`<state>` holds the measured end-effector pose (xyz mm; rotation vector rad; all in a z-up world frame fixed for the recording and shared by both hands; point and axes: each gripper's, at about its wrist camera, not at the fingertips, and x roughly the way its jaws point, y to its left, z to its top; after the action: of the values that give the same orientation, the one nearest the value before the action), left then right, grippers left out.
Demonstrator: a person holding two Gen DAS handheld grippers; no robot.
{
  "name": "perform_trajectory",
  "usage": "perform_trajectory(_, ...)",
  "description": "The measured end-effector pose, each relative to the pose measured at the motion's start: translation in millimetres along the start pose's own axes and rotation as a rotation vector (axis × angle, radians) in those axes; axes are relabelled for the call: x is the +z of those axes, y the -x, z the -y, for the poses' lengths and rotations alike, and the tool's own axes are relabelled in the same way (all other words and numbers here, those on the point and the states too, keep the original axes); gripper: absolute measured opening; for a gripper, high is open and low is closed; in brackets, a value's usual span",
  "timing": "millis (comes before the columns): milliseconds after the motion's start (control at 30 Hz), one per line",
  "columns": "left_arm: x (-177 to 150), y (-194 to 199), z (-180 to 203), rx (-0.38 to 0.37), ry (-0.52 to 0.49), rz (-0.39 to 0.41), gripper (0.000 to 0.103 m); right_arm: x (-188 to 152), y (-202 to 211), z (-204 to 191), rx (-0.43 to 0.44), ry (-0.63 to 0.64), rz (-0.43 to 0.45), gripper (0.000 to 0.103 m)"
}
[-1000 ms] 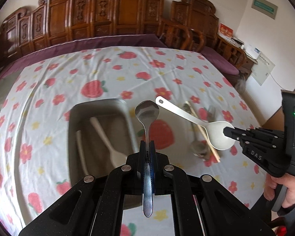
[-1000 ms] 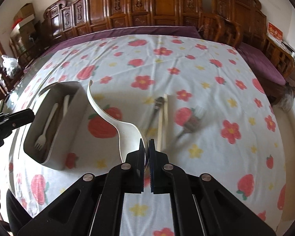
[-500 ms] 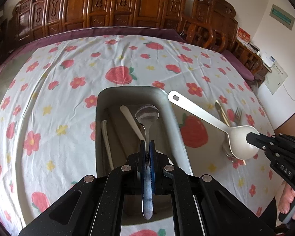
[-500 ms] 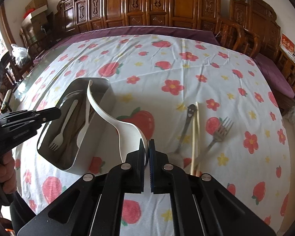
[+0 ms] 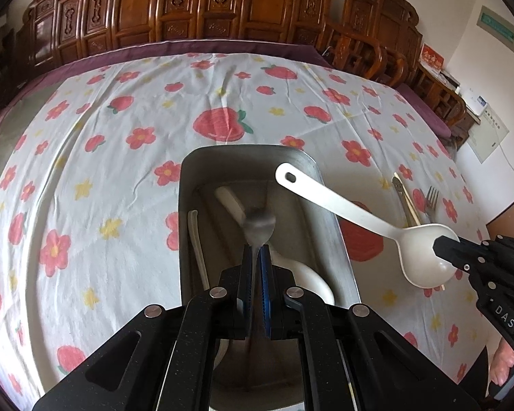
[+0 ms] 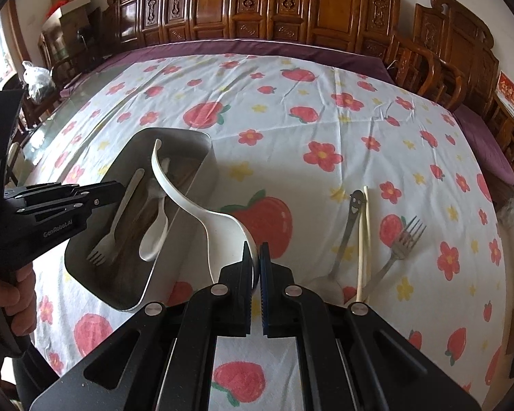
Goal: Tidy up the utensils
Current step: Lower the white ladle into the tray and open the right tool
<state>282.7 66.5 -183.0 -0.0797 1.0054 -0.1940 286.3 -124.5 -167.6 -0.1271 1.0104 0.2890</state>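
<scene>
My left gripper (image 5: 256,253) is shut on the handle of a metal spoon (image 5: 258,227), which looks blurred and hangs bowl-forward over the grey metal tray (image 5: 188,205). In the tray lie a white plastic fork (image 6: 116,226) and a white spoon (image 6: 154,236). My right gripper (image 6: 256,250) is shut on the bowl rim of a white ladle (image 6: 188,202). The ladle's handle reaches out over the tray's right wall (image 6: 192,185). The left wrist view shows the ladle (image 5: 342,209) and the right gripper (image 5: 440,243) at the right. The left gripper (image 6: 120,188) hangs over the tray.
On the flowered cloth right of the tray lie a metal spoon with a smiley handle (image 6: 349,226), a pair of chopsticks (image 6: 363,239) and a metal fork (image 6: 401,246). Carved wooden chairs line the table's far side. A hand (image 6: 7,304) holds the left gripper at the near left edge.
My left gripper has come over the tray and sunk towards it with the metal spoon. The right gripper has carried the ladle leftward, so its handle now overhangs the tray.
</scene>
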Motion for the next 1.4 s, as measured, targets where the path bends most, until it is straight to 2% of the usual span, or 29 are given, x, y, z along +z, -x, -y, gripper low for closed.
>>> perform_trajectory(233, -4, 16, -8, 0.004, 0.004, 0.024, 0.006, 10, -9, -15, -0.007, 0.014, -0.007, 0.005)
perform_trajectory(333, -6, 26, -15, 0.006, 0.012, 0.040, 0.013, 15, -15, -26, -0.021, 0.028, -0.011, 0.005)
perform_trajectory(467, -8, 41, -24, 0.014, 0.015, 0.065, 0.013, 24, -24, -43, -0.050, 0.052, -0.018, 0.005)
perform_trajectory(533, -9, 47, -28, 0.017, 0.018, 0.075, 0.013, 30, -26, -52, -0.102, 0.075, -0.001, 0.005)
perform_trajectory(633, -12, 58, -35, 0.019, 0.024, 0.091, 0.013, 39, -27, -58, -0.115, 0.079, 0.008, 0.005)
perform_trajectory(700, -13, 62, -38, 0.023, 0.024, 0.099, 0.013, 42, -27, -66, -0.153, 0.111, 0.018, 0.005)
perform_trajectory(1000, -19, 76, -52, 0.022, 0.040, 0.124, 0.013, 44, -29, -87, -0.197, 0.169, 0.028, 0.005)
perform_trajectory(1167, -21, 80, -55, 0.023, 0.043, 0.129, 0.013, 46, -28, -95, -0.162, 0.161, 0.024, 0.007)
perform_trajectory(1400, -24, 84, -60, 0.026, 0.052, 0.131, 0.014, 40, -18, -109, -0.049, 0.139, 0.024, 0.016)
